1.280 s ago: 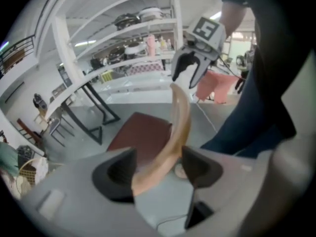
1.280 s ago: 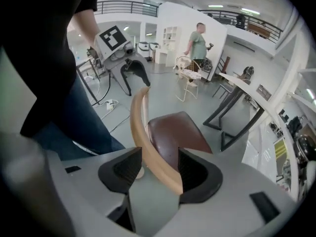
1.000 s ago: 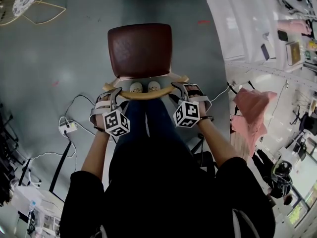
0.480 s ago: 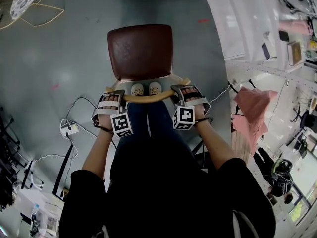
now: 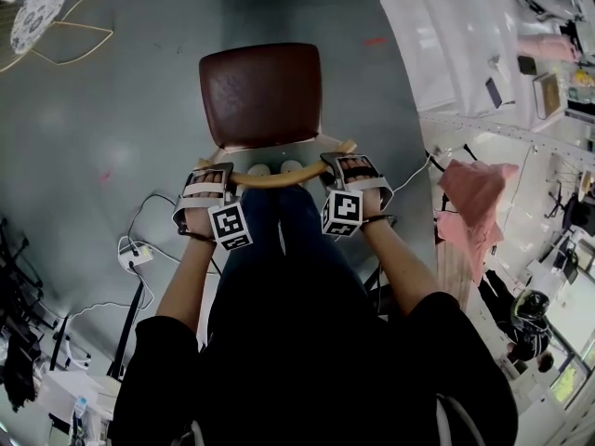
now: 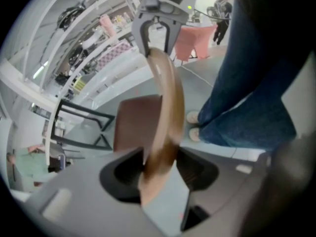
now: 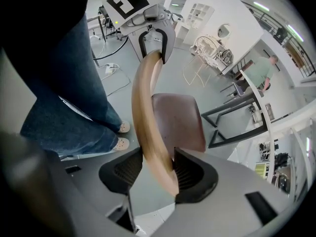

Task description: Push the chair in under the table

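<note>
The chair has a brown seat (image 5: 260, 93) and a curved wooden backrest (image 5: 276, 177), and it stands on the grey floor just in front of the person's shoes. My left gripper (image 5: 212, 171) is shut on the backrest's left end; the wood (image 6: 165, 98) runs between its pads (image 6: 159, 164). My right gripper (image 5: 342, 163) is clamped over the right end, with the rail (image 7: 148, 112) pressed between its pads (image 7: 158, 169). Both point steeply down. The white table (image 5: 446, 54) lies to the right; its black frame (image 7: 237, 112) stands beyond the seat.
A power strip (image 5: 130, 256) with cables lies on the floor at the left. A wire-frame chair (image 5: 42, 7) stands at the far left. A pink cloth (image 5: 469, 207) hangs at the right. The person's legs (image 7: 74, 98) stand close behind the backrest. Someone (image 7: 261, 73) stands in the distance.
Both grippers have come down and rolled squarely onto the backrest's ends. The left jaws have closed onto the wood. The shoes are now mostly hidden behind the rail.
</note>
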`<control>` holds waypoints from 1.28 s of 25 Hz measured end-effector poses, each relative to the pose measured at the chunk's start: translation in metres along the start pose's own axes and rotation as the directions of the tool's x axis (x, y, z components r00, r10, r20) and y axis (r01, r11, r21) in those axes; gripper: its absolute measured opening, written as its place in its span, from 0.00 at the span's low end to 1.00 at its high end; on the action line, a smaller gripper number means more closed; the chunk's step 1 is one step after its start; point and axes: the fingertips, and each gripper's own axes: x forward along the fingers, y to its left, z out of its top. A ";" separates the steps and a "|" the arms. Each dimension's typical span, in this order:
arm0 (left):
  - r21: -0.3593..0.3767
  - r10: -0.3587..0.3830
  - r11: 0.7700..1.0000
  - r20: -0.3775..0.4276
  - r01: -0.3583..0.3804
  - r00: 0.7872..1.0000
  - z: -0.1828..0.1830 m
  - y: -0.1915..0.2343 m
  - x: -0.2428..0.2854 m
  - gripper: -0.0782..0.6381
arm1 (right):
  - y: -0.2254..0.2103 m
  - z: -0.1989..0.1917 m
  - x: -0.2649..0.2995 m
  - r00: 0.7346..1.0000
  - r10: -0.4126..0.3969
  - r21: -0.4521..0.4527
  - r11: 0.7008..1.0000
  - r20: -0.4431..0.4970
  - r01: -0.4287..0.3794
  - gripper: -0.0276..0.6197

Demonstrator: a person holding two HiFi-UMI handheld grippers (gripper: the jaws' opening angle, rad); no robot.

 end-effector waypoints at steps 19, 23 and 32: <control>-0.016 0.016 1.000 -0.055 -0.017 0.998 -0.017 0.108 0.046 0.42 | -0.104 0.001 0.032 0.999 -0.041 0.027 0.999 0.022 0.040 0.35; -0.028 0.010 1.000 -0.075 -0.012 0.997 -0.019 0.128 0.055 0.42 | -0.127 0.000 0.038 0.999 -0.038 0.019 0.999 0.031 0.038 0.35; -0.056 0.008 0.998 -0.113 -0.014 0.994 -0.022 0.181 0.072 0.42 | -0.185 -0.005 0.052 0.998 -0.035 -0.004 0.999 0.054 0.035 0.35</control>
